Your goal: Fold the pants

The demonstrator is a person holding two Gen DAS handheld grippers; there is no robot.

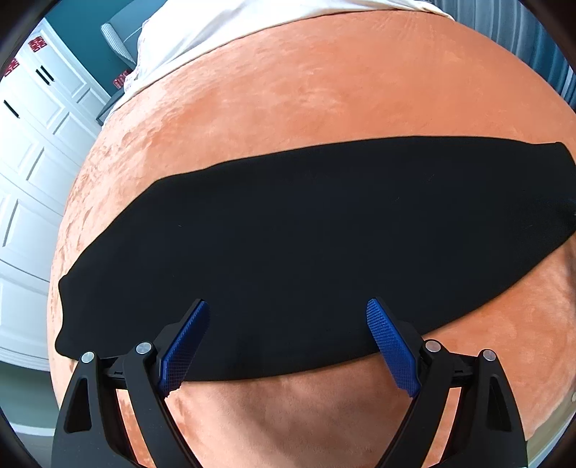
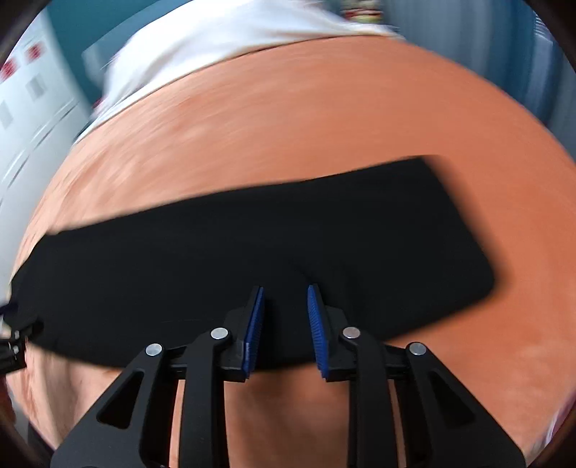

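Black pants lie flat as a long folded strip across an orange bed cover. In the left wrist view my left gripper hovers over the near edge of the pants, jaws wide open and empty. In the right wrist view the pants run from the left edge to a squared end at the right. My right gripper is above their near edge, jaws partly open with a narrow gap and nothing between them. This view is blurred by motion.
A white sheet covers the far part of the bed. White panelled cabinet doors stand at the left, with a teal wall behind. Part of the other gripper shows at the left edge of the right wrist view.
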